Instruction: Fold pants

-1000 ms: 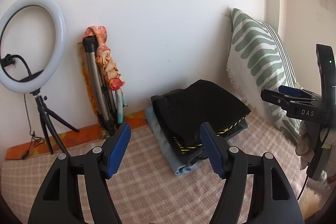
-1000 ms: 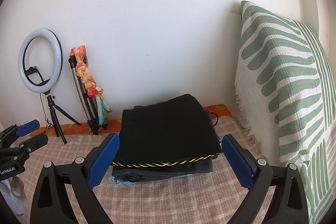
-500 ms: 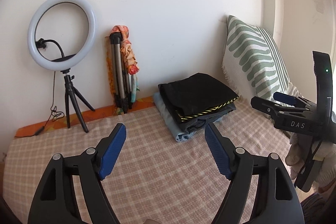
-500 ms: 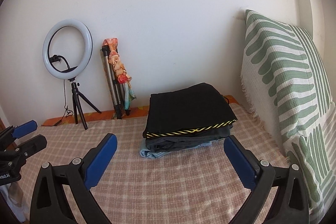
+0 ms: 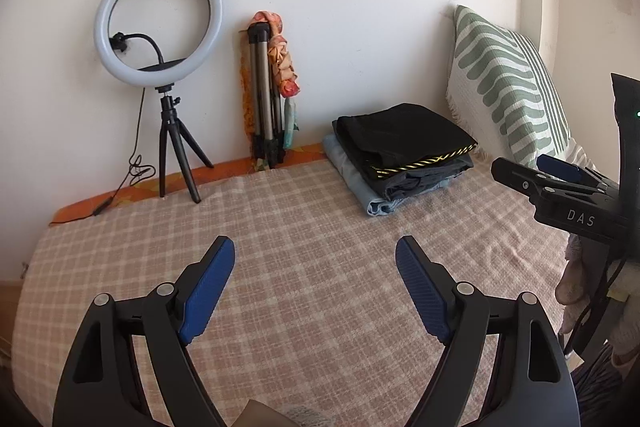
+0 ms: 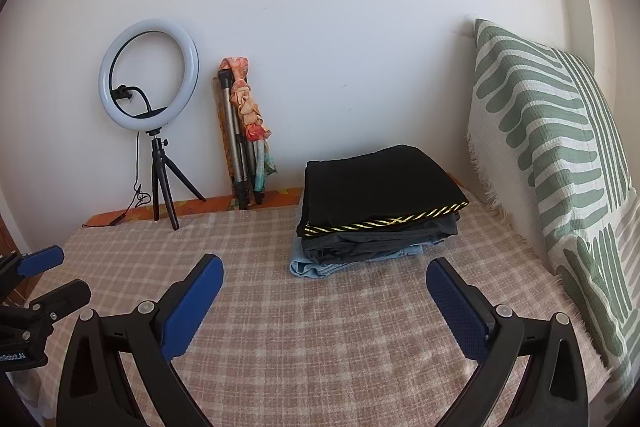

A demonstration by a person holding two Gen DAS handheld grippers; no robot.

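Over the last second both grippers have been drawn back from the far right corner of the bed, so that much more of the checked bedspread (image 5: 320, 227) is now seen between them and the clothes. At the far left a ring light (image 5: 158, 17) is stood on its small tripod against the wall, and just right of it a folded tripod (image 5: 262, 95) with an orange cloth wrapped round its top is leaned upright. The left gripper (image 5: 316, 259) is held above the near middle of the bedspread with its blue pads spread wide and nothing between them. Further right, at the far side near the wall, the pants (image 6: 380, 195) are found as the black top layer of a neat stack, a yellow-striped edge turned toward the camera, with a dark grey garment and a light blue one (image 6: 316, 265) beneath. The right gripper (image 6: 324, 279) is likewise held apart from the stack, its jaws wide open and empty. At the far right a green-and-white pillow (image 6: 560, 155) is propped against the wall, just beside the stack. From the withdrawal and the tidy pile it is judged that the folding and stacking are finished, or that another garment is about to be fetched; none is seen lying unfolded.
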